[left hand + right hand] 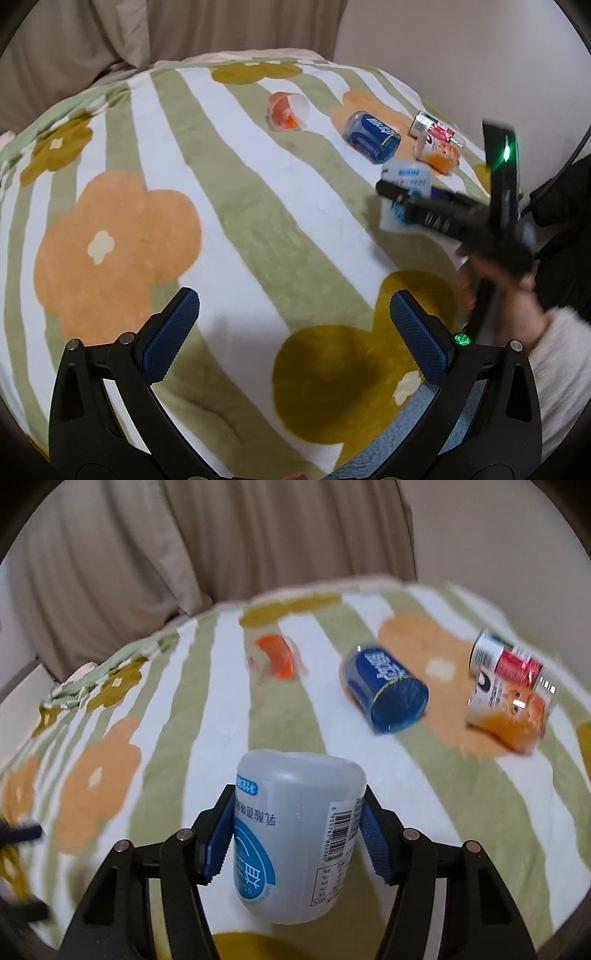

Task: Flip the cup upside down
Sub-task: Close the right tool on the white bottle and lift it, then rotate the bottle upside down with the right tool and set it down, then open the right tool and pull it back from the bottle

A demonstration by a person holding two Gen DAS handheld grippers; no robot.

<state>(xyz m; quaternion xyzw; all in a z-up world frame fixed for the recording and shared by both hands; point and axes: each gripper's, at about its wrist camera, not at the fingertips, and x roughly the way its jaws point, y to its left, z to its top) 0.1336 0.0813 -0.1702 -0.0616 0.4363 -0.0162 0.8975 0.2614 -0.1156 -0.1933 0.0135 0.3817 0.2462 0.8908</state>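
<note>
Right wrist: translucent white cup point(295, 834), blue-labelled, text inverted, between fingers point(218, 840).

left wrist: high over blanket point(236, 229) | right wrist: low, close | shared: blue cup point(373, 137) point(384, 688)

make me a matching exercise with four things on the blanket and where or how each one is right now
Things:
1. white cup
2. blue cup
3. orange cup
4. left gripper

States:
A. open, holding nothing
B. lying on its side, farthest toward the curtain
C. clamped between the right gripper's pads
D. lying on its side, between the orange cup and the fruit-print cup

Pairs: 1-C, 2-D, 3-B, 4-A
</note>
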